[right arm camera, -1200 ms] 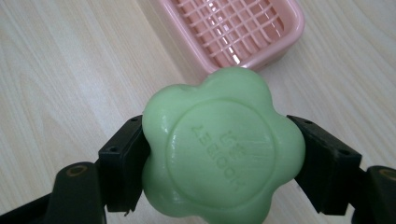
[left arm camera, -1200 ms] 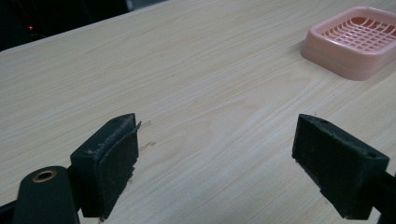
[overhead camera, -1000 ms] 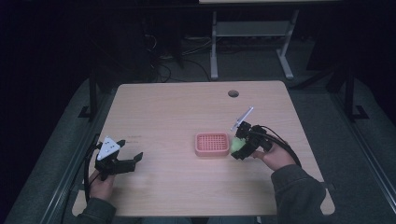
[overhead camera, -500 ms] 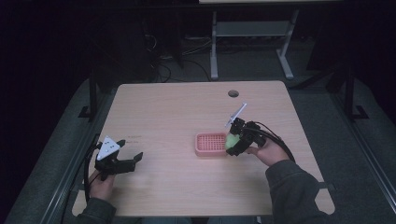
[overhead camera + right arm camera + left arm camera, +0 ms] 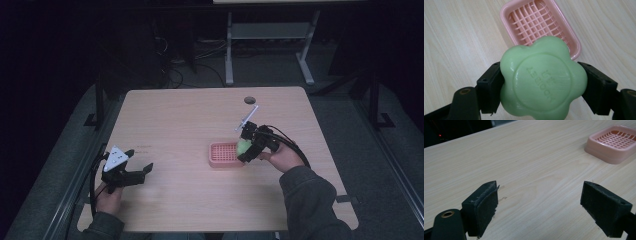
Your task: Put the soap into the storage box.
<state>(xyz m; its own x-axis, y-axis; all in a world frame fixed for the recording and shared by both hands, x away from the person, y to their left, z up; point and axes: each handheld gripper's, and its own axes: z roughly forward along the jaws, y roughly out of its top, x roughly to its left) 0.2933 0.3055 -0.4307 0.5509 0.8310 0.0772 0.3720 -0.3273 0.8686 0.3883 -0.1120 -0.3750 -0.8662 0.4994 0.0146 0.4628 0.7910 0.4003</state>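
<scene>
One glossy green flower-shaped soap (image 5: 541,80), embossed with lettering, is clamped between the right gripper's (image 5: 248,145) fingers over the right end of one pink plastic grid-bottomed soap dish (image 5: 223,154), mid-bench toward the right edge. The left gripper's (image 5: 546,206) foam-padded fingers gape wide near the wood-grain bench's (image 5: 185,120) left front corner.

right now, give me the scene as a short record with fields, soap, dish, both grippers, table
soap: green flower-shaped soap, clamped between the jaws of the right gripper, held above the near end of the dish
dish: pink soap dish, slatted bottom, nothing lying in it
right gripper: shut on the soap, at the dish's right end
left gripper: left gripper, jaws wide apart, nothing between them, low over the table's left part, far from the dish
table: light wooden table
</scene>
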